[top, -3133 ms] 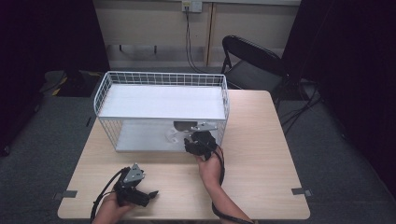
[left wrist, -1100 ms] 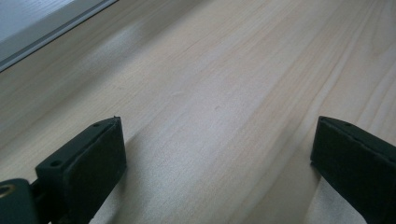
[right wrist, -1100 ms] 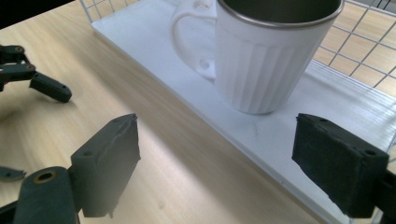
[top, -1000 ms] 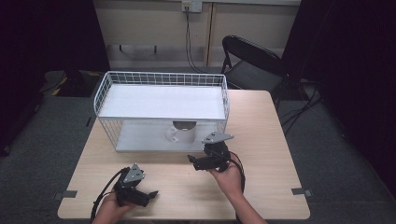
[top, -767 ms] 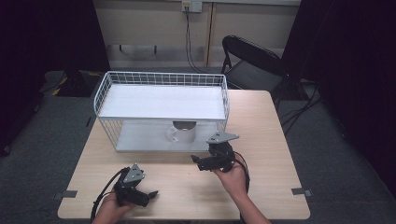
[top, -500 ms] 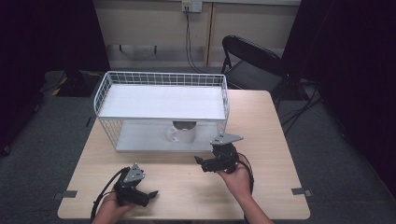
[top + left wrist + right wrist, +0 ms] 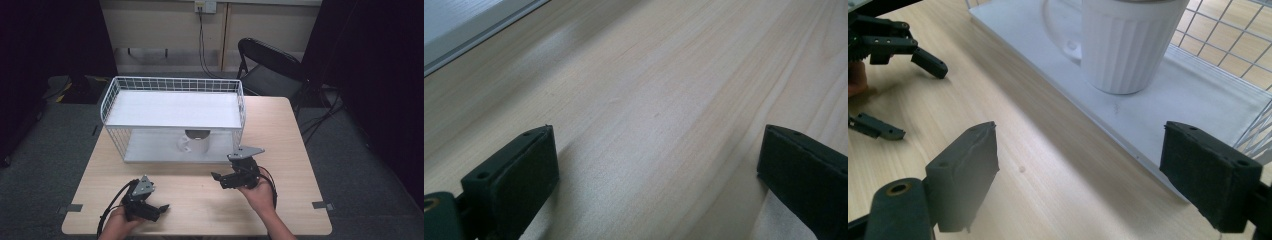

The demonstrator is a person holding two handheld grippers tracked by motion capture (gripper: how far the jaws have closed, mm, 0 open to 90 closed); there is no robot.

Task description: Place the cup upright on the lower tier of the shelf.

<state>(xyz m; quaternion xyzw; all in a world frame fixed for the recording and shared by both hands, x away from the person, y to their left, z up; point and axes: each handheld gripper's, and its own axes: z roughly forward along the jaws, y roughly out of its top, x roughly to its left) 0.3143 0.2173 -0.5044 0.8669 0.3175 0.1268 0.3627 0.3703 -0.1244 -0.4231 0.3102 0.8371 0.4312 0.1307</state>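
Note:
A white ribbed mug point(image 7: 197, 143) stands upright on the lower shelf point(image 7: 150, 152) of a white wire rack point(image 7: 172, 85). In the right gripper view the mug point(image 7: 1125, 47) is just ahead, its handle to the left. My right gripper point(image 7: 219, 179) hovers over the table in front of the rack, clear of the mug. It is open point(image 7: 1085, 142) and holds nothing. My left gripper point(image 7: 159, 209) rests near the table's front edge at the left, also open point(image 7: 659, 142) over bare wood. The left gripper point(image 7: 893, 42) appears again far off in the right gripper view.
The rack's upper shelf point(image 7: 172, 109) is a flat white board with a wire rim. A black folding chair point(image 7: 270, 65) stands behind the table's far right corner. Tape marks point(image 7: 320, 205) sit near the front corners of the wooden table point(image 7: 300, 150).
My right gripper has drawn back from the rack's lower shelf toward the person and a little to the right, leaving the mug standing there. The left gripper has stayed put.

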